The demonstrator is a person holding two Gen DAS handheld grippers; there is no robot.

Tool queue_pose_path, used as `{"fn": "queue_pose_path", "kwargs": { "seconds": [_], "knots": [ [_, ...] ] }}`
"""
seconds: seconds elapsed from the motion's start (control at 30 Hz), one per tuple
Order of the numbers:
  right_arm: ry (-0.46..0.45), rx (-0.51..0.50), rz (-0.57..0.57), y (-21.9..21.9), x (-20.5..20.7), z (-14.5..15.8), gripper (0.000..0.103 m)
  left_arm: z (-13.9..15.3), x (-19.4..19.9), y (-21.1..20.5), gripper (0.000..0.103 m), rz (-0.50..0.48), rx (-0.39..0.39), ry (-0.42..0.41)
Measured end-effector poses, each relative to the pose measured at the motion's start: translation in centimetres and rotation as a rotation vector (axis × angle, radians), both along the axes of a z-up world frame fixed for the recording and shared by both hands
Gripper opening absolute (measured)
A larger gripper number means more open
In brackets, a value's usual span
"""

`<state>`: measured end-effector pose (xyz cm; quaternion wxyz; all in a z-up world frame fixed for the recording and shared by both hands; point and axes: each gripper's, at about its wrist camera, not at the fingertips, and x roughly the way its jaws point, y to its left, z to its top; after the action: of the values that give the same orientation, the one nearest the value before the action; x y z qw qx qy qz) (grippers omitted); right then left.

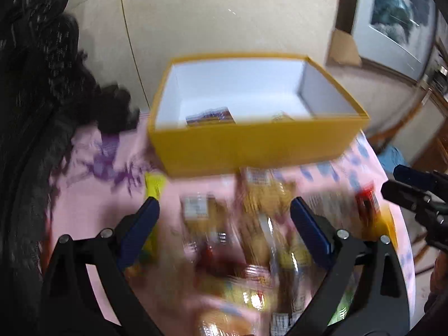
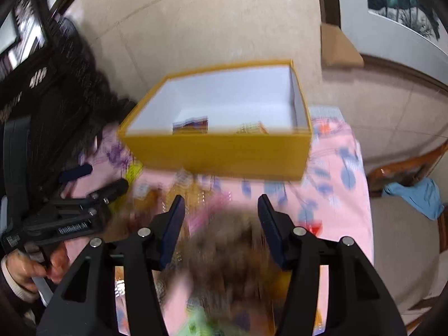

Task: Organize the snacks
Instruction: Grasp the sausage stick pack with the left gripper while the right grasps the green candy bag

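Left gripper [image 1: 224,218], jaws spread wide and empty, hangs over a blurred heap of snack packets [image 1: 252,224] on the pink cloth [image 1: 92,196]; right gripper [image 2: 221,215], jaws parted less widely and pinching nothing, hangs over the same heap, with a blurred brown packet [image 2: 229,238] below the gap. At twelve o'clock from both claws stands the yellow box [image 1: 252,148], white inside, holding two small packets [image 1: 210,116] against its near wall; in the right view the left gripper shows at nine o'clock, held by a hand [image 2: 30,268]; dark clothing [image 1: 42,98] lies at ten o'clock.
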<state>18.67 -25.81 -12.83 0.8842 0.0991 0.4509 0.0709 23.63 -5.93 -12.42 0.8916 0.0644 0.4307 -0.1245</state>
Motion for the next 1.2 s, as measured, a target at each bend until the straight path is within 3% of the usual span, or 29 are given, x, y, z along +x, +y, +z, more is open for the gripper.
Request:
{"fn": "queue_pose_path", "kwargs": {
  "seconds": [0.23, 0.33, 0.57, 0.73, 0.83, 0.9, 0.97, 1.13, 1.2],
  "knots": [
    [0.121, -0.064, 0.159, 2.5, -8.9, -3.6, 0.064, -2.5, -6.4, 2.0, 0.096, -0.005, 0.0, 0.085],
    [0.121, -0.178, 0.303, 5.0, -11.8, -5.1, 0.064, -3.0, -8.0, 2.3, 0.096, -0.008, 0.008, 0.086],
    [0.088, -0.388, 0.497, 7.8, -12.7, -9.0, 0.068, -4.1, -9.9, 0.9, 0.096, -0.06, 0.023, 0.098],
    [0.109, -0.371, 0.522, 7.0, -12.6, -10.0, 0.068, -4.8, -10.9, -0.6, 0.096, -0.106, 0.006, 0.115],
    [0.125, -0.432, 0.595, 7.5, -13.2, -10.2, 0.068, -5.3, -11.3, -1.6, 0.096, -0.142, 0.004, 0.132],
    [0.108, -0.416, 0.591, 7.1, -13.5, -10.3, 0.067, -5.8, -11.5, -2.4, 0.096, -0.163, 0.012, 0.133],
    [0.11, -0.386, 0.539, 6.3, -12.9, -10.4, 0.047, -6.6, -11.5, -3.3, 0.096, -0.179, 0.021, 0.15],
    [0.098, -0.406, 0.495, 5.5, -12.7, -9.9, 0.029, -8.7, -11.0, -5.0, 0.096, -0.198, 0.021, 0.173],
    [0.1, -0.409, 0.486, 5.4, -13.0, -9.6, 0.026, -9.6, -10.7, -5.5, 0.095, -0.2, 0.027, 0.185]
  ]
}}
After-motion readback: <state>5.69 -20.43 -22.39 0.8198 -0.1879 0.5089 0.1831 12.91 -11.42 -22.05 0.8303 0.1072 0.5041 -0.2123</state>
